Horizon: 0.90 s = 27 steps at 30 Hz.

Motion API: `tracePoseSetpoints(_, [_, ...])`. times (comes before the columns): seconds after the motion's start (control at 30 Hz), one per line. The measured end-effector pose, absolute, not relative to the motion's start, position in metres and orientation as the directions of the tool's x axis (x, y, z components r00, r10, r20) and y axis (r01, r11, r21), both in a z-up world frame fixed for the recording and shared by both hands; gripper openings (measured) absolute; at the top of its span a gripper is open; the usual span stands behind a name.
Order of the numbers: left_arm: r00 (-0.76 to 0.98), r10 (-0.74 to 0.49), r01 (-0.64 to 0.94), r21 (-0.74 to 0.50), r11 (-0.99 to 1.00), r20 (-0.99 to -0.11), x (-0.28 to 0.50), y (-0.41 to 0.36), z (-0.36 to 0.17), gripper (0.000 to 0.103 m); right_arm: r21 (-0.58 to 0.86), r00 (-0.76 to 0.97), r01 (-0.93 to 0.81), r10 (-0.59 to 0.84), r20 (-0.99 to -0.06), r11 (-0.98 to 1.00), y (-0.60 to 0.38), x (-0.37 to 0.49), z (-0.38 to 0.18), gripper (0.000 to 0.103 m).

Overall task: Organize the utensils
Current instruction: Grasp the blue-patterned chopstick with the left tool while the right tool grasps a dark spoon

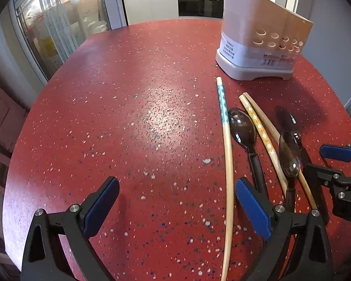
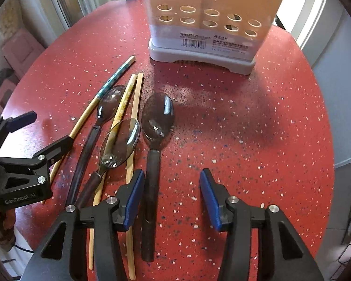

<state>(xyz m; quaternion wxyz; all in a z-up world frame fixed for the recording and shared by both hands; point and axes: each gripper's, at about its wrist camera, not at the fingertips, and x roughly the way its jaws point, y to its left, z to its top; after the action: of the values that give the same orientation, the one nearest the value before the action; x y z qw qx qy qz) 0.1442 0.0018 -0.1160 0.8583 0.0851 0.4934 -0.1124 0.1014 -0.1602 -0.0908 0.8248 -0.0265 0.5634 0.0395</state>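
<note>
Spoon point(image 2: 156, 126) handle between right gripper point(image 2: 170, 196) pads, untouched, jaws apart, left gripper point(image 1: 177, 201) wide open nearby

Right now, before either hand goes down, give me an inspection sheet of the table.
Surface: red speckled round table, glossy.
Job's things: white perforated utensil holder upright at the far side; three dark spoons and three chopsticks loose on the table, partly overlapping.
Clutter: nothing seen.
Tongs: left tongs open over bare table beside the blue-patterned chopstick; right tongs open, the rightmost spoon's handle between the pads, not pressed.
Cables: nothing seen.
Surroundings: kitchen counter with oven behind; glass door at left.
</note>
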Motion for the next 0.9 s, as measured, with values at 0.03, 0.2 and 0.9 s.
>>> tracePoseSetpoints(0.03, [0.486, -0.109, 0.28, 0.036, 0.959, -0.867, 0.146, 0.001, -0.116, 0.103, -0.004, 0.359, -0.099, 0.032, -0.933, 0.995, -0.158, 0.104, -0.091, 0.051])
tracePoseSetpoints(0.2, [0.467, -0.121, 0.293, 0.025, 0.956, -0.876, 0.165, -0.005, -0.117, 0.103, -0.001, 0.329, -0.09, 0.029, -0.944, 0.996, -0.15, 0.124, -0.089, 0.044])
tracePoseSetpoints(0.9, [0.355, -0.192, 0.455, -0.011, 0.891, -0.915, 0.204, -0.063, -0.101, 0.035, 0.087, 0.307, -0.123, 0.122, -0.944, 0.989, -0.162, 0.151, -0.079, 0.012])
